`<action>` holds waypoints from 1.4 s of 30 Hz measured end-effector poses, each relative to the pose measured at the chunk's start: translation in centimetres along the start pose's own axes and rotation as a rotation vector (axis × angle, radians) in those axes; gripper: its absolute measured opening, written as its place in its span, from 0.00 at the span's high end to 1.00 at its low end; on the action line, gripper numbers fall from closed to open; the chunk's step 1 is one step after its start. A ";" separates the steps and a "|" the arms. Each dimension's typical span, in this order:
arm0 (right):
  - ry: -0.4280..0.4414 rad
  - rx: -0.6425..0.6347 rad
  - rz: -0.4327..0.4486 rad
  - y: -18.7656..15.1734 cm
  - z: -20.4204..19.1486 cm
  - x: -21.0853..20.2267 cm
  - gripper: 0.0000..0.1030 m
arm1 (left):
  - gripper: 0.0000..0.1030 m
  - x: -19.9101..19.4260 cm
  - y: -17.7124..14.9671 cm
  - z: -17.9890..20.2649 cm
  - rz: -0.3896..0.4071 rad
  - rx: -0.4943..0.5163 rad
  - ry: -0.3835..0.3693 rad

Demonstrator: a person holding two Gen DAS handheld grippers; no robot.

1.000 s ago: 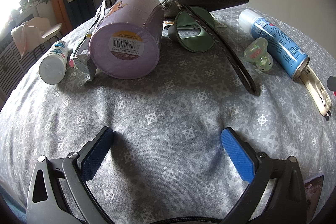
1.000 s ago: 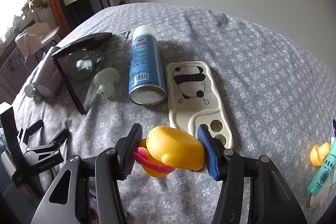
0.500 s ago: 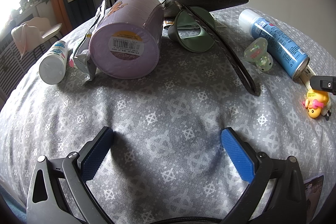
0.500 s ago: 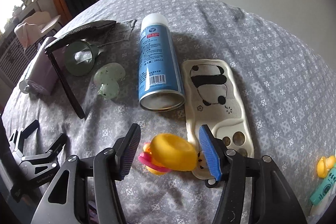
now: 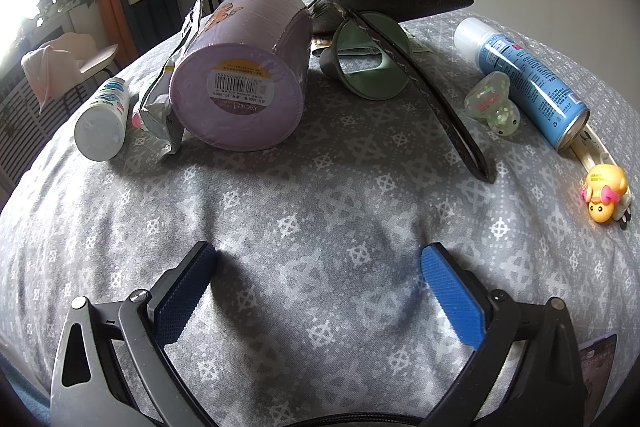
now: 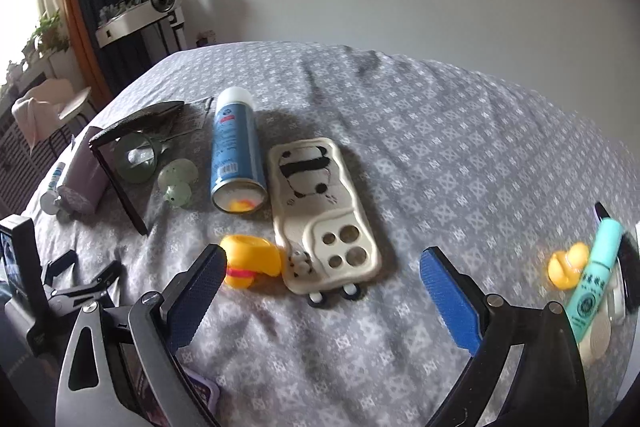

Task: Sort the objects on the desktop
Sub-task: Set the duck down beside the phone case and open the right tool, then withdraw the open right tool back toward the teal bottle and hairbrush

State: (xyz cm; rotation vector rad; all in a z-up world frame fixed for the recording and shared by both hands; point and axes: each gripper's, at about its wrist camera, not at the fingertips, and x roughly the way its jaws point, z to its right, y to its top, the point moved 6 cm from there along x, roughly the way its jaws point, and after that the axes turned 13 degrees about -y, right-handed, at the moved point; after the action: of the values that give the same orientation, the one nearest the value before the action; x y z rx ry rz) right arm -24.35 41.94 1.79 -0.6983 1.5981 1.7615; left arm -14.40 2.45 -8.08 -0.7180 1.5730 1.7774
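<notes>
Opening right tongs (image 6: pixel 322 269), nothing gripped | left tongs (image 5: pixel 318 269) wide, empty | glossy rubber duck (image 6: pixel 252 259) on patterned cloth (image 6: pixel 440 155)

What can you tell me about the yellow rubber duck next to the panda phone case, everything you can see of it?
The yellow rubber duck looks like glossy soft plastic, with a pink bow. It lies tipped over on the grey patterned bedspread, free of any grip, below the blue spray can. It sits against the panda phone case. The right gripper has its jaws opening, nothing between them.
</notes>
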 end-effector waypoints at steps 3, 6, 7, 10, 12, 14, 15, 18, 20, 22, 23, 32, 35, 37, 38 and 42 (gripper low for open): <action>-0.060 0.030 -0.007 -3.1 3.7 -1.1 0.05 | 0.00 0.0 0.0 0.0 0.000 0.000 0.000; -0.153 0.047 -0.018 -6.7 7.7 -1.9 0.05 | 0.00 0.0 0.0 0.0 0.000 0.000 0.000; -0.188 0.060 -0.023 -8.0 9.2 -2.1 0.05 | 0.00 0.0 0.0 0.0 0.000 0.000 0.000; -0.240 0.142 -0.068 -12.0 13.1 -1.9 0.05 | 0.00 0.0 0.0 0.0 0.000 0.000 0.000; -0.230 0.234 -0.115 -14.2 15.2 -1.3 0.05 | 0.00 0.0 0.0 0.0 0.000 0.000 0.000; -0.215 0.300 -0.138 -15.6 16.4 -0.8 0.05 | 0.00 0.0 0.0 0.0 0.000 0.000 0.000; -0.214 0.303 -0.129 -15.7 16.6 -0.7 0.04 | 0.00 0.0 0.0 0.0 0.000 0.000 0.000; -0.242 0.260 -0.136 -15.7 16.2 -0.4 0.00 | 0.00 0.0 0.0 0.0 0.000 0.000 0.000; -0.264 0.237 -0.134 -15.8 15.8 -0.3 0.00 | 0.00 0.0 0.0 0.0 0.000 0.000 0.000; -0.256 0.245 -0.132 -15.7 15.8 -0.3 0.00 | 0.00 0.0 0.0 0.0 0.000 0.000 0.000; -0.249 0.251 -0.132 -15.7 15.8 -0.3 0.00 | 0.00 0.0 0.0 0.0 0.000 0.000 0.000; -0.248 0.251 -0.132 -15.6 15.5 -0.3 0.00 | 0.00 -0.1 0.0 -0.1 0.000 0.000 0.000; -0.248 0.250 -0.131 -15.6 15.5 -0.3 0.00 | 0.00 0.0 0.0 0.0 0.000 0.000 0.000; -0.247 0.251 -0.131 -15.6 15.5 -0.3 0.00 | 0.00 0.0 0.0 0.0 0.000 0.000 0.000; -0.246 0.252 -0.130 -15.6 15.4 -0.2 0.00 | 0.00 0.0 0.0 0.0 0.000 0.000 0.000; -0.246 0.251 -0.129 -15.6 15.4 0.0 0.00 | 0.00 0.0 0.0 0.0 0.000 0.000 0.000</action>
State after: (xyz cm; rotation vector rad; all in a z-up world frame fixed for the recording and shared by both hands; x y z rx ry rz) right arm -11.85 57.95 -6.47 -0.4364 1.5339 1.4593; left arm -14.40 2.44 -8.08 -0.7184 1.5729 1.7778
